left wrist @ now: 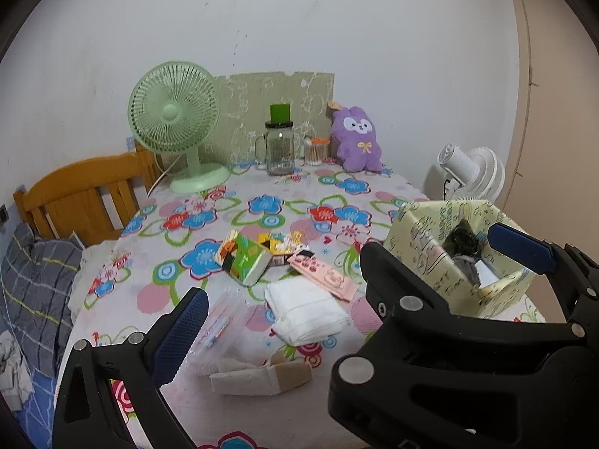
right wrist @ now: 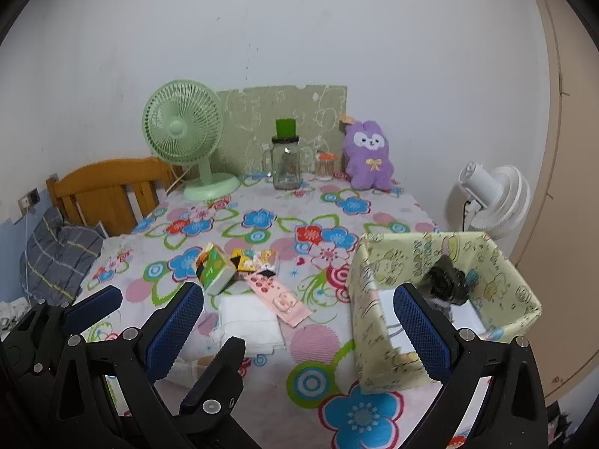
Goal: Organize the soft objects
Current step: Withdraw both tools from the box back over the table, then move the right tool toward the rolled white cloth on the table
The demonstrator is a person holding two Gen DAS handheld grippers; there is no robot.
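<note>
A folded white cloth [left wrist: 307,310] [right wrist: 251,321] lies mid-table on the flowered tablecloth. A beige folded sock [left wrist: 258,374] lies nearer, beside a clear plastic bag [left wrist: 221,321]. A pale yellow fabric box [left wrist: 419,239] [right wrist: 378,333] stands at the right, with a dark bundle [left wrist: 462,239] [right wrist: 445,280] and grey and white cloth inside. My left gripper [left wrist: 299,318] is open and empty above the near table edge. My right gripper [right wrist: 299,299] is open and empty too, its right finger [right wrist: 423,333] in front of the box. The two grippers overlap side by side.
A green tissue pack [left wrist: 247,258] [right wrist: 215,269], small colourful packets and a pink packet [left wrist: 322,273] [right wrist: 277,299] lie mid-table. At the back stand a green fan [left wrist: 176,123], a glass jar [left wrist: 279,149] and a purple plush [left wrist: 357,138]. A white fan [right wrist: 494,198] stands right, a wooden headboard [left wrist: 86,194] left.
</note>
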